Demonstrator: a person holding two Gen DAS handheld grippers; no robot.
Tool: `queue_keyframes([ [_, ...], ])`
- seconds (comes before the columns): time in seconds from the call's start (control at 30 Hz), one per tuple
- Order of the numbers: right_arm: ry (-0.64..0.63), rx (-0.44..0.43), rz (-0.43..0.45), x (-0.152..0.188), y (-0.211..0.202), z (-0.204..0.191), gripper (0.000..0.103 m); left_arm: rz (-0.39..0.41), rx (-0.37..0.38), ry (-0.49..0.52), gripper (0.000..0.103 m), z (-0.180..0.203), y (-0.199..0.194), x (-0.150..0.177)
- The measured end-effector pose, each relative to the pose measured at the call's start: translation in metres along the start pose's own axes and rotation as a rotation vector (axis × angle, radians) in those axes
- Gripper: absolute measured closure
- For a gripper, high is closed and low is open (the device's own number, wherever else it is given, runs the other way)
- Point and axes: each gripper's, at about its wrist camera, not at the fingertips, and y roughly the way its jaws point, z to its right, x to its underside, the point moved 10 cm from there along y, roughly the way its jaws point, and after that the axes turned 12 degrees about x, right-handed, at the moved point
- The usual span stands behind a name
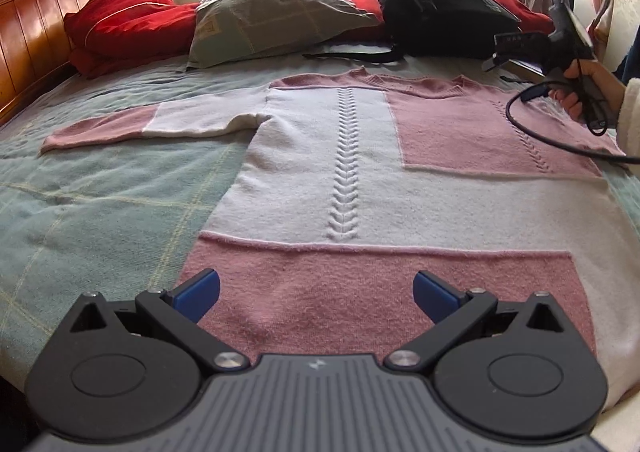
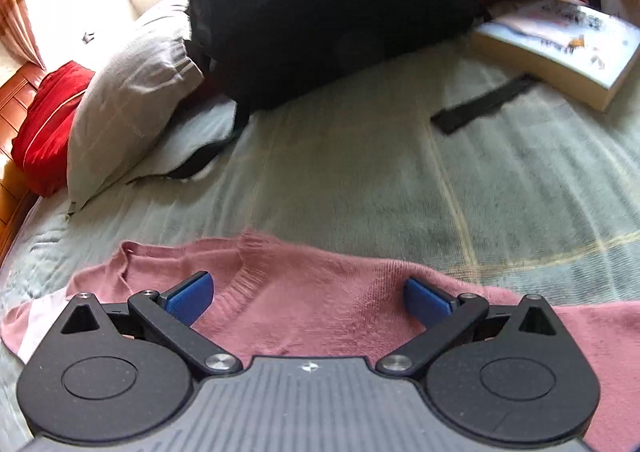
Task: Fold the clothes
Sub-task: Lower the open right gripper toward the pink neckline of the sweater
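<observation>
A pink and white knit sweater (image 1: 360, 156) lies flat on the bed, its neckline toward the pillows and one sleeve (image 1: 132, 124) stretched out to the left. My left gripper (image 1: 316, 294) hovers open over the pink band at the hem, nothing between its blue pads. My right gripper (image 2: 308, 298) is open above the pink shoulder and collar (image 2: 248, 280) of the sweater. From the left wrist view the right gripper (image 1: 520, 48) shows at the far right, held in a hand (image 1: 580, 88) with a cable hanging from it.
A pale green checked blanket (image 1: 100, 204) covers the bed. Beyond the sweater sit a grey pillow (image 1: 272, 20), red cushions (image 1: 124, 20) and a black backpack (image 2: 332, 12). A book (image 2: 560, 48) and a black strap (image 2: 480, 104) lie to the right. A wooden headboard (image 1: 32, 32) stands left.
</observation>
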Motion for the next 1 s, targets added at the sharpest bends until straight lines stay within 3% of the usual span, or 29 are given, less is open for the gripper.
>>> queue_keyframes([
  [0.13, -0.017, -0.016, -0.025, 0.010, 0.007, -0.006, 0.000, -0.007, 0.012, 0.014, 0.001, 0.004, 0.003, -0.001],
  [0.27, 0.013, -0.002, -0.010, 0.000, 0.024, 0.004, 0.000, -0.017, 0.003, 0.021, 0.001, 0.005, 0.003, 0.001],
  [0.43, 0.017, 0.024, -0.003, -0.007, -0.004, 0.013, 0.000, 0.003, 0.006, 0.018, 0.001, 0.007, -0.002, -0.002],
  [0.5, -0.012, 0.012, 0.021, -0.001, -0.028, 0.019, 0.000, 0.006, 0.012, 0.026, 0.001, 0.010, -0.002, -0.003],
  [0.6, 0.008, -0.025, -0.012, 0.020, -0.052, 0.034, 0.000, 0.009, 0.031, 0.041, 0.001, 0.017, -0.002, -0.003],
  [0.8, 0.090, -0.043, -0.117, 0.070, -0.056, 0.066, 0.000, 0.024, 0.050, 0.067, 0.001, 0.029, -0.008, -0.003],
  [1.0, 0.160, -0.107, -0.075, 0.082, -0.085, 0.072, 0.000, 0.057, 0.042, 0.070, 0.001, 0.033, -0.021, -0.005],
])
